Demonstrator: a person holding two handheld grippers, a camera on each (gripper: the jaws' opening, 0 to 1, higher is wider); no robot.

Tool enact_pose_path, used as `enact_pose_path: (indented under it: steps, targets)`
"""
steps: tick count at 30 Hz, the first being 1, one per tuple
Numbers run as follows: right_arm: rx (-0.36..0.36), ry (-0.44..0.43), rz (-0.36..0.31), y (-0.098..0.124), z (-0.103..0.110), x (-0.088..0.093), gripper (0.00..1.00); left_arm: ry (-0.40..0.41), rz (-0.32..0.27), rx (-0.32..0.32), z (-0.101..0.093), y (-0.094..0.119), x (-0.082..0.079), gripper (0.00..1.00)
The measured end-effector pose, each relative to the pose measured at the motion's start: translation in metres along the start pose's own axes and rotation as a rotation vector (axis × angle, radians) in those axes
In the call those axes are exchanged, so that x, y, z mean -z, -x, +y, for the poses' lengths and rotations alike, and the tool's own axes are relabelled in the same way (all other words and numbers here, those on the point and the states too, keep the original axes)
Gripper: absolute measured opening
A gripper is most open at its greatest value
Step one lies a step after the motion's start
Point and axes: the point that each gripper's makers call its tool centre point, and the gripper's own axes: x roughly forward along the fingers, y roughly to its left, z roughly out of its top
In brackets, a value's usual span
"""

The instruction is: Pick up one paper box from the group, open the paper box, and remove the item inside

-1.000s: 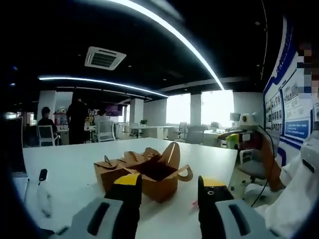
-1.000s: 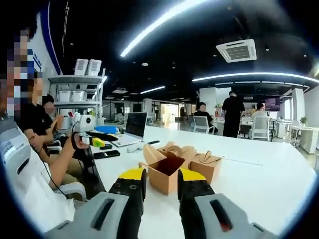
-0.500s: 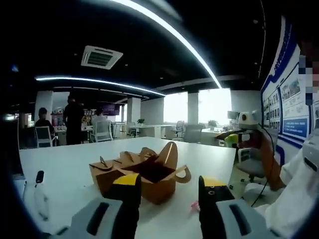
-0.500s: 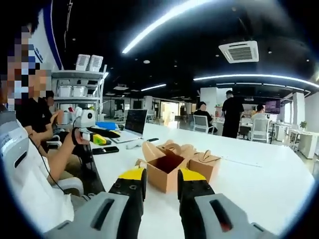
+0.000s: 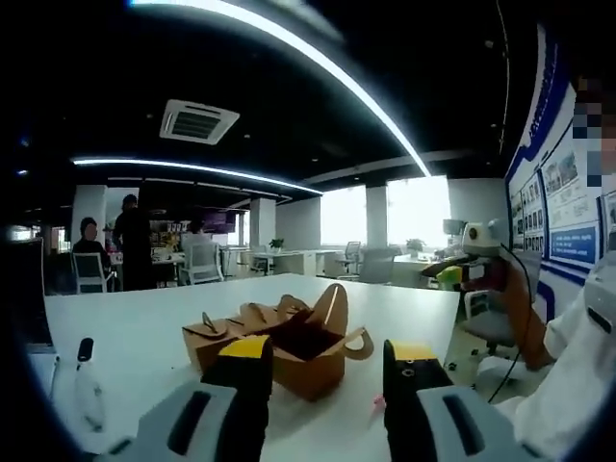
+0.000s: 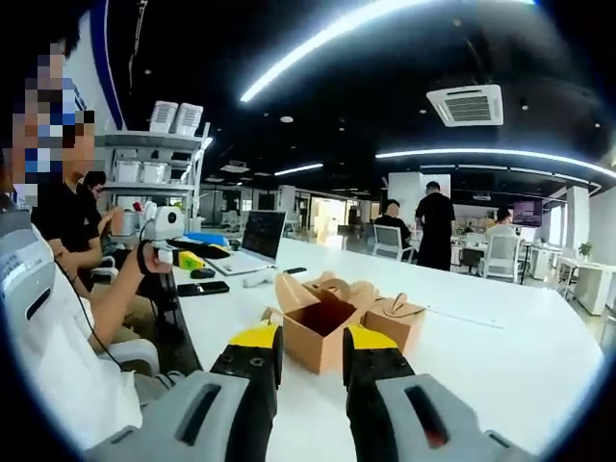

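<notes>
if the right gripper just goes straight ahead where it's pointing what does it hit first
Most likely the open paper box: it sits on the white table right beyond the gap between the right gripper fingers. Depth is hard to judge, but nothing shows in between.

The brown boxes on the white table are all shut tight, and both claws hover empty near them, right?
Not all shut: the nearest box stands open, flaps up, dark inside, as the right gripper view shows. The rest holds: both claws, left and right, are empty above the white table.

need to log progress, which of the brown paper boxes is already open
The open box nearest the right gripper: flaps up, dark inside showing. The closed box behind it keeps its handle together.
</notes>
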Motion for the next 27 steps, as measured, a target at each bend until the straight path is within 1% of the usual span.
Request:
enact_pose_path:
  steps: [7,13,27]
  targets:
    - [0.003,0.0,0.0,0.0,-0.0003,0.0017,0.26,-0.01,0.015,0.0,0.0017,-0.0016,0.0055,0.49]
    - [0.006,0.006,-0.002,0.0011,-0.0013,0.0014,0.26,-0.009,0.002,-0.007,0.0027,0.0004,0.0024,0.48]
    - [0.008,0.017,-0.004,0.0012,-0.0017,0.0016,0.26,-0.017,0.003,-0.007,0.0014,0.0007,0.0029,0.47]
